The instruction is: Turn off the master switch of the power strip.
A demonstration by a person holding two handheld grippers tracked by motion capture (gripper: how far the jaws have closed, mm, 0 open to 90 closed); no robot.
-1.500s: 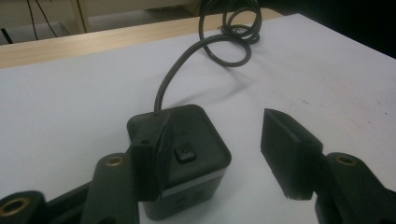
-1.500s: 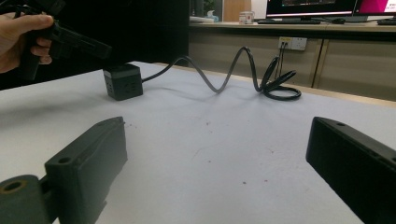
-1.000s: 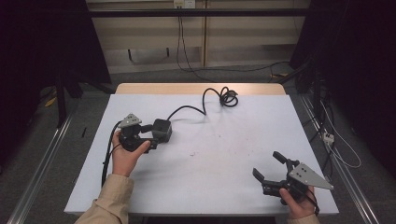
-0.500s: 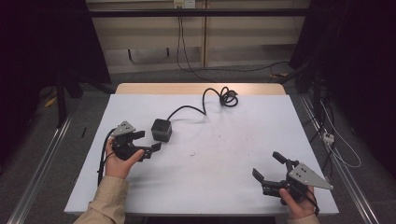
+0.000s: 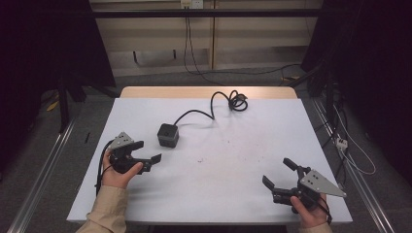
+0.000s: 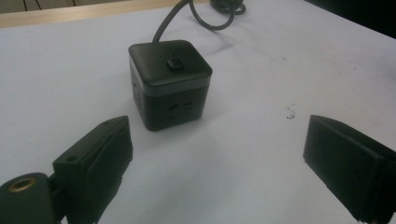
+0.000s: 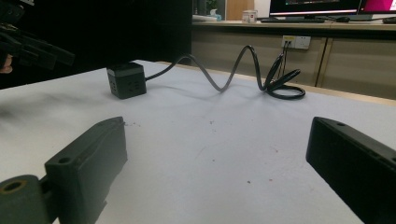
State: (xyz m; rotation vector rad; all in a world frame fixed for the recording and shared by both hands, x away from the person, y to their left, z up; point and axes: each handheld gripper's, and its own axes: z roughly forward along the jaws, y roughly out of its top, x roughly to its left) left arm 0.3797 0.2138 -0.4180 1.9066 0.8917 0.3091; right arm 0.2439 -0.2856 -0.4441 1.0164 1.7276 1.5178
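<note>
Resting on the white desk (image 5: 233,145), a black power cube (image 5: 168,134) sits just beyond the left tool (image 5: 147,151), spread wide; right tool (image 5: 279,175) likewise wide, empty.

Matt black plastic socket cube (image 6: 170,82) – smooth white table (image 5: 233,184), wooden far edge.

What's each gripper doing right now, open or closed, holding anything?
Left gripper: open, holding nothing, close to the black power cube.
Right gripper: open, holding nothing, over bare table.
</note>
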